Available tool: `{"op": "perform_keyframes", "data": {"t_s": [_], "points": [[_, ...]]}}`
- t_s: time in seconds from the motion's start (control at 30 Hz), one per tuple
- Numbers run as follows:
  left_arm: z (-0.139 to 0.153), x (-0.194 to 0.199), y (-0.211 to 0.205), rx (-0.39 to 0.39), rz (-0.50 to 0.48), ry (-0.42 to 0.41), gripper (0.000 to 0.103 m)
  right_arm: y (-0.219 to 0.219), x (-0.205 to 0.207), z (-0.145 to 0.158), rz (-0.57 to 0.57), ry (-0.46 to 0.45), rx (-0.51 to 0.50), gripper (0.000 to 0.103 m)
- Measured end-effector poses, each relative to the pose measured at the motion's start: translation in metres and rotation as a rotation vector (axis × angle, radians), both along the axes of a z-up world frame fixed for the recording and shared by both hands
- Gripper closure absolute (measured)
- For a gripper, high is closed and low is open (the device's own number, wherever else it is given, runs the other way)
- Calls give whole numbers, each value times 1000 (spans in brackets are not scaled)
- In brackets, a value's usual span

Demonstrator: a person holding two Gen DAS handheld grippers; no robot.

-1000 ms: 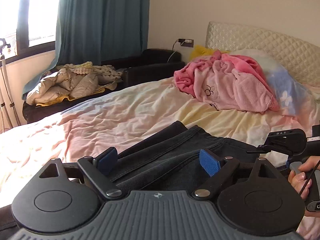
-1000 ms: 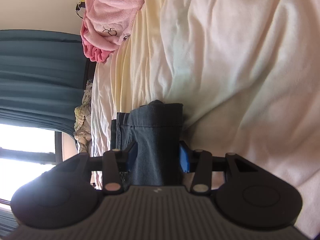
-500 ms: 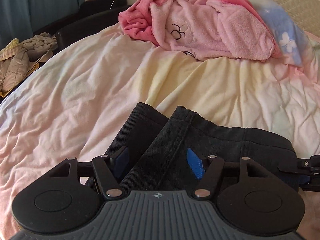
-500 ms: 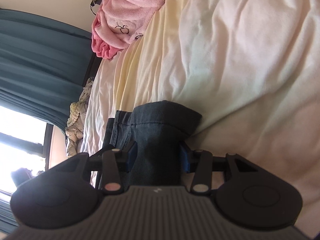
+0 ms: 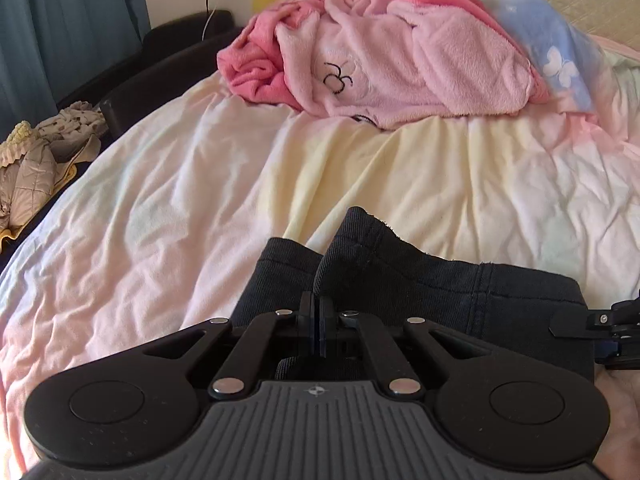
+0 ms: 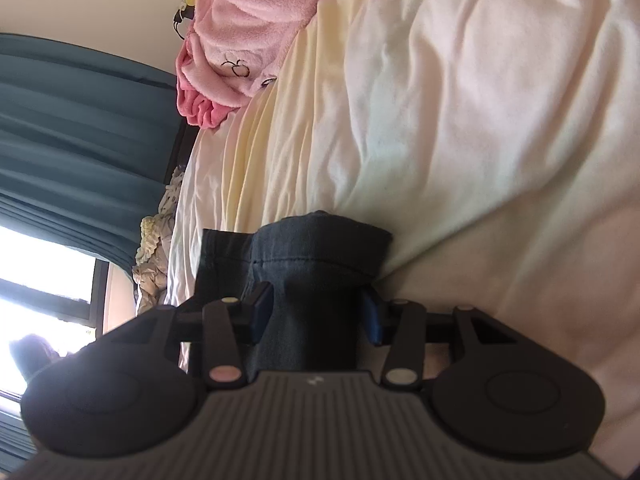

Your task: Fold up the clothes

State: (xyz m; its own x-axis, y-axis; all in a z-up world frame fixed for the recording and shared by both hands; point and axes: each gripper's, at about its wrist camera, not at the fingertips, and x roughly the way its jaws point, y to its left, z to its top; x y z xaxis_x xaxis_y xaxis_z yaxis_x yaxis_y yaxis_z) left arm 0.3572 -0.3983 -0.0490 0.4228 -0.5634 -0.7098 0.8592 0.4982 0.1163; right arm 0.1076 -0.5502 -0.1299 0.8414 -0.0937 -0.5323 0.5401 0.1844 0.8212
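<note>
On the bed (image 5: 168,200), dark jeans (image 5: 420,280) lie folded. Left tool (image 5: 319,320) has just closed fully, its jaws pressed together over a fold of denim; the cloth between them is hard to see. Right tool (image 6: 316,314) stands half open around a thick bundle of the jeans, both pads apparently touching it.

The left gripper (image 5: 319,322) tilts downward over the near edge of the dark jeans (image 5: 440,292), its jaws pressed together on a fold of the denim. At the jeans' far right end the right gripper (image 6: 316,316) is rolled onto its side, its blue pads (image 6: 372,320) set against both sides of a thick bunch of the cloth.
</note>
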Motion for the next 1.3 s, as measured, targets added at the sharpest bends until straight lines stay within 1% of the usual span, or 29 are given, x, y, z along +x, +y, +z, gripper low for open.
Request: {"op": "perform_keyframes", "data": {"t_s": [0.07,0.2,0.23,0.3,0.37,0.4,0.43,0.5,0.53,0.57,0.6,0.63,0.67,0.7,0.73,0.8,0.87,0.97,1.0,1.03,1.1,1.13,1.23,1.3], "points": [[12,3,5,-21,15,-28,101,0,-1,1,-2,-1,-1,55],[18,15,4,-30,107,-77,100,0,-1,7,-6,-12,-24,54],[15,18,3,-29,131,-81,100,0,-1,8,-5,-14,-33,53],[-1,25,-1,-3,166,-73,100,1,1,10,1,-11,-50,51],[-21,27,-6,45,167,-81,100,2,4,10,13,-18,-68,51],[-29,25,-8,65,164,-86,99,3,8,10,35,-27,-98,51],[-34,22,-10,78,161,-92,98,3,11,10,50,-21,-119,51],[-35,15,-10,93,152,-109,95,3,17,6,90,-27,-105,49],[-32,13,-8,91,164,-107,86,3,20,4,111,-31,-96,49],[-27,11,-5,87,181,-102,67,4,23,3,135,-35,-99,49],[-20,8,1,70,211,-95,54,6,25,4,151,-33,-113,49],[-9,0,11,39,225,-111,32,7,27,5,162,-31,-119,47],[1,-8,21,5,234,-133,25,8,30,5,179,-30,-116,44],[12,-17,33,-31,245,-153,25,9,32,5,200,-25,-117,44],[22,-27,47,-61,267,-155,24,11,35,5,221,-19,-118,44],[38,-46,78,-110,326,-135,22,15,35,5,230,-14,-121,44],[46,-71,114,-152,373,-115,22,18,39,3,279,-29,-81,39],[45,-103,166,-185,435,-84,20,31,49,4,416,-63,-18,35],[43,-112,183,-191,460,-75,20,38,52,6,459,-74,-11,34],[42,-121,201,-198,484,-66,20,46,54,9,487,-70,-30,32],[37,-138,236,-215,543,-51,20,56,58,15,488,-26,-115,32],[34,-146,254,-228,581,-47,20,58,61,14,469,-20,-144,32],[25,-168,294,-259,689,-20,20,46,66,-5,367,-56,-116,33],[17,-185,317,-273,740,-23,20,35,69,-17,304,-127,-88,33]]}}
